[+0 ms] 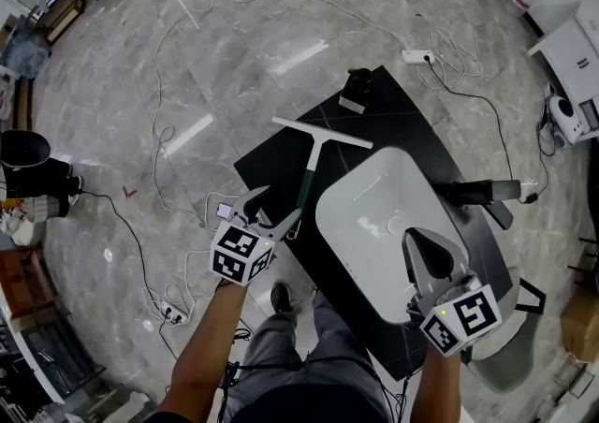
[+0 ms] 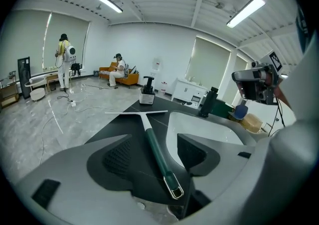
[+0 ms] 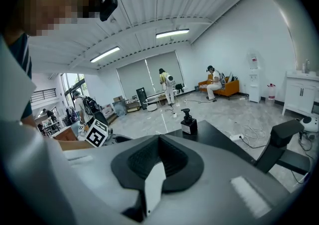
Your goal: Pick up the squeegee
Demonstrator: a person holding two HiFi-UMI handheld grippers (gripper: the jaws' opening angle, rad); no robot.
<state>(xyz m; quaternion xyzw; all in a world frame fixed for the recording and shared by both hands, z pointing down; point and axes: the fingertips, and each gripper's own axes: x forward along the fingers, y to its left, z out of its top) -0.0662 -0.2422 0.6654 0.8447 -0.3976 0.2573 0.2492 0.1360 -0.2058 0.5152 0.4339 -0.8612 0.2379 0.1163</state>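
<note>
Squeegee (image 1: 309,171): flat on black tabletop (image 1: 398,117), beside white basin (image 1: 374,225), handle end between left fingers
Left gripper (image 1: 277,206): fingers spread, clear of handle
Right gripper (image 1: 418,245): fingers pressed together, empty
Markings: square black-white codes on gripper cubes (image 1: 241,255)

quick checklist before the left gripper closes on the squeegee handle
1. Left gripper jaws apart: ok.
2. Squeegee handle lies between the left jaws: ok, it runs up the gap, pads not on it.
3. Squeegee free of other things: ok, it lies flat on the black table beside the white basin.
4. Grip made: not ok, nothing is clamped.
5. Right gripper out of the way: ok, over the basin, jaws together, empty.
6. Gap between left jaw tips and table: cannot tell.
</note>
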